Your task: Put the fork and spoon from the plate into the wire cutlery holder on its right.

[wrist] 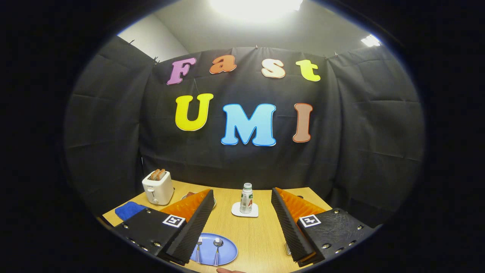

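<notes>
Near the bottom, at six o'clock from the gripper (242,223): a sliver of something pale, perhaps a fingertip, too little to tell. Just beyond it, a round, flat blue plate (227,252) lying on the pale wood-grain surface (257,235), partly tucked under the left finger. On the plate, side by side and apart: a fork (198,248) toward nine o'clock and a spoon (217,246) toward three o'clock, both shiny metal at the head with striped handles, heads pointing away toward twelve o'clock. Held above the surface with nothing between the fingers, spread wide; ribbed, wedge-shaped fingers, each on a matte block bearing a square printed marker and small bright screws. Plate and cutlery sat low, at about seven o'clock from the midpoint of the gap, close by the inner edge of the left finger. By the inner edge of the right finger, at about four o'clock from the gap, a small glint of metal wire (288,249), mostly hidden, too little to say what.

Farther off, straight ahead at twelve o'clock: a small upright bottle (246,198) with a pale cap, standing on a white rounded-square coaster (238,211). At ten o'clock, a folded blue cloth (129,210), soft and nubbly, and behind it a boxy cream toaster (157,188) with two brown slices of toast (157,174) poking up. Past the left fingertip, a round dish (185,196) rim, mostly covered.
</notes>
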